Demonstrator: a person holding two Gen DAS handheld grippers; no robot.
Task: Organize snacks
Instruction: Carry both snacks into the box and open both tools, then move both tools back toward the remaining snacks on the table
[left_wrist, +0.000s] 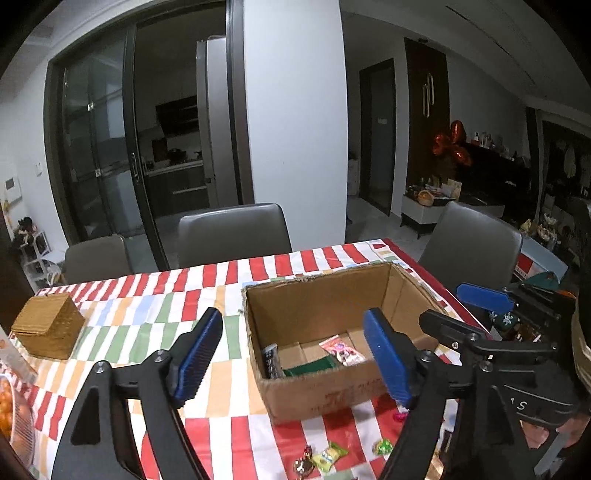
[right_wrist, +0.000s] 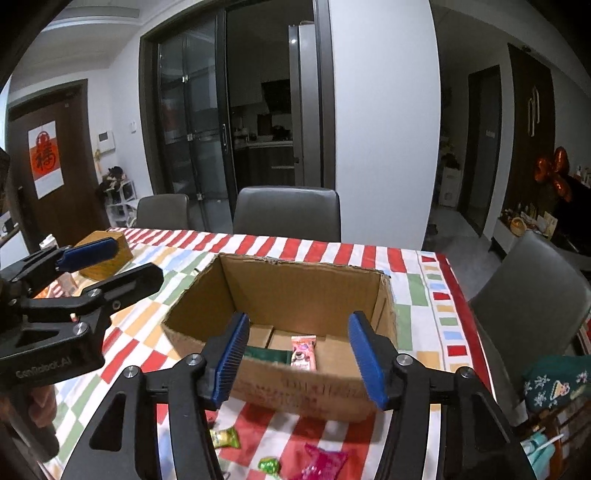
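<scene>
An open cardboard box (left_wrist: 317, 391) (right_wrist: 266, 384) sits on the striped tablecloth. Inside lie a pink snack packet (left_wrist: 341, 350) (right_wrist: 303, 350), a green packet (left_wrist: 314, 366) (right_wrist: 266, 355) and a dark packet (left_wrist: 272, 360). Loose wrapped candies lie in front of the box: a yellow-green one (left_wrist: 327, 458) (right_wrist: 225, 437), a green one (left_wrist: 382, 446) (right_wrist: 269, 464) and a pink one (right_wrist: 325, 463). My left gripper (left_wrist: 291, 354) is open and empty above the box's near edge. My right gripper (right_wrist: 299, 358) is open and empty, also above the box's near edge; it shows in the left wrist view (left_wrist: 469, 310).
A woven box (left_wrist: 48, 326) (right_wrist: 105, 258) stands at the table's left. A bowl of oranges (left_wrist: 9, 413) is at the near left edge. Grey chairs (left_wrist: 232, 229) (right_wrist: 528, 295) stand at the far side and right end of the table.
</scene>
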